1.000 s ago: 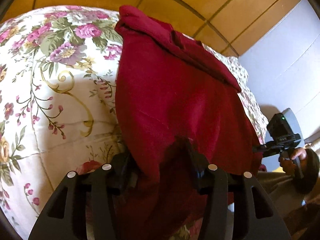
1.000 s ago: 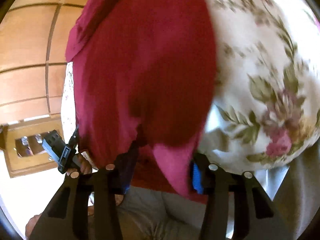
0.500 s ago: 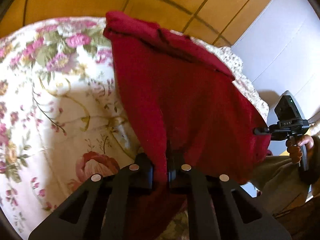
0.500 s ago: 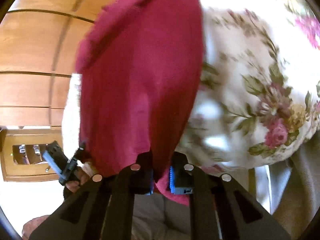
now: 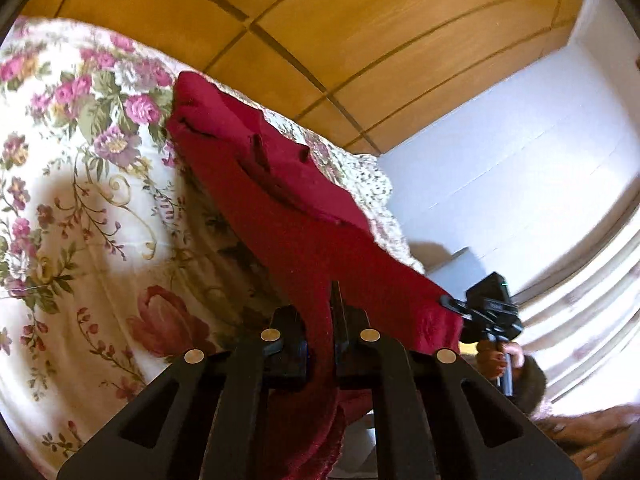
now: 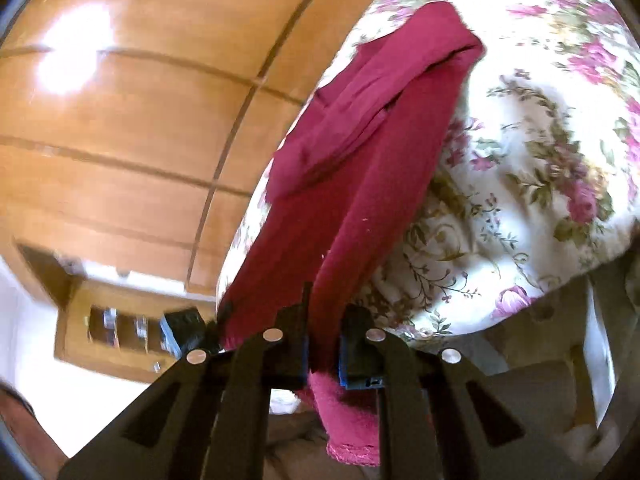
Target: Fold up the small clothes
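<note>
Stretching from the floral bedspread (image 5: pixel 72 208) toward both cameras, the red garment (image 5: pixel 304 220) has its near edge raised. Left gripper (image 5: pixel 322 344) and right gripper (image 6: pixel 322 340) each clamp one near corner, cloth hanging below.

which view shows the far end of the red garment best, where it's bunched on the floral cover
The left wrist view: the red garment runs up to its bunched far end, sharp against the floral cover. The right wrist view also shows that end, but blurrier and nearer the frame's top.
</note>
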